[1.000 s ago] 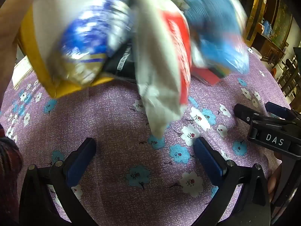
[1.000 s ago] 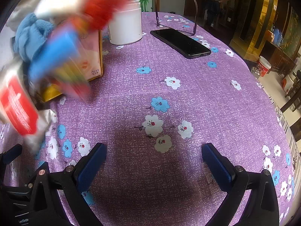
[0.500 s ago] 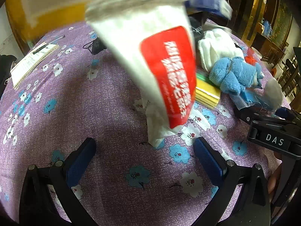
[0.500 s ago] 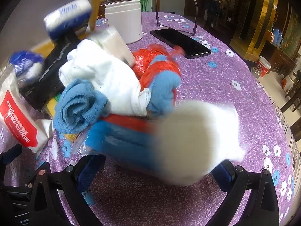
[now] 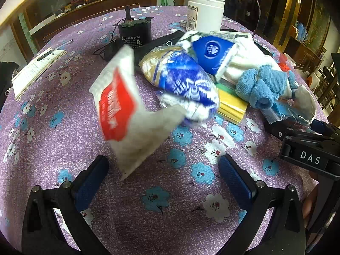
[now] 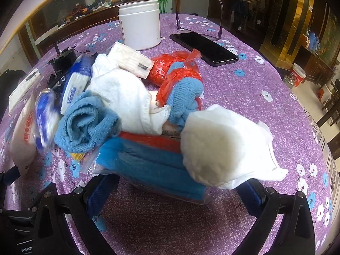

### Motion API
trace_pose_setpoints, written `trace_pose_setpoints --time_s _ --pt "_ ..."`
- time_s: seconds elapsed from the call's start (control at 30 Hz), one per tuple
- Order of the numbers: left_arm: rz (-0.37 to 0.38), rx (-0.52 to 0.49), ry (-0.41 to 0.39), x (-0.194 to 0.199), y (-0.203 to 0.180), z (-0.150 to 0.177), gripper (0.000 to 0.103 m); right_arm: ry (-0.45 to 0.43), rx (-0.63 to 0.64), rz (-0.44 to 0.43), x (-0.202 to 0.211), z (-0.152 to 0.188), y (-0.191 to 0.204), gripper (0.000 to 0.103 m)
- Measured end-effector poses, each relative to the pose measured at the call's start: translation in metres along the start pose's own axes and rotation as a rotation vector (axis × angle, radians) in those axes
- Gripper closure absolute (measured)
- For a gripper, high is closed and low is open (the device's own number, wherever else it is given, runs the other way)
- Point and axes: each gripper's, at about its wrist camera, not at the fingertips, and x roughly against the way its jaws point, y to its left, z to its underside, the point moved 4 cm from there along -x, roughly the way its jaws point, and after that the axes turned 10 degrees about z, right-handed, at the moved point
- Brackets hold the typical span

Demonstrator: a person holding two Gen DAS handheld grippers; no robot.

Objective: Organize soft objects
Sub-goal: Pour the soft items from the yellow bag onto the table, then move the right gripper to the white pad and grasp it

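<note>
A heap of soft things lies on the purple flowered tablecloth (image 5: 70, 140). In the left wrist view a white pack with a red label (image 5: 121, 114) is blurred just beyond my open, empty left gripper (image 5: 163, 176), beside a blue and white bag (image 5: 184, 85), a blue tissue pack (image 5: 212, 51), a white cloth (image 5: 244, 63) and a rolled blue towel (image 5: 261, 87). In the right wrist view my open, empty right gripper (image 6: 176, 193) sits at a bagged blue cloth (image 6: 148, 165), with a white pad (image 6: 221, 144), blue towel (image 6: 85, 123), white cloth (image 6: 125, 97) and red bag (image 6: 170, 70) behind.
A white jar (image 6: 140, 23), a black phone (image 6: 204, 46) and a wire stand (image 6: 218, 10) stand at the back. A small black device (image 5: 135, 31) and a paper pad (image 5: 36, 70) lie to the left. The right gripper's body (image 5: 308, 148) shows at the left view's right edge.
The soft things were tumbling down from above and have landed in a heap on the table. The yellow-edged container has left both views. The white red-label pack is still moving. Both grippers stayed put.
</note>
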Motion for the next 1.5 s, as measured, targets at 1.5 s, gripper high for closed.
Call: trace_pose_setpoints --time_s 1.5 --pt "0.0 0.0 0.0 0.0 0.0 0.0 0.0 0.026 0.128 -0.11 0.0081 0.0094 -0.0059 0.0"
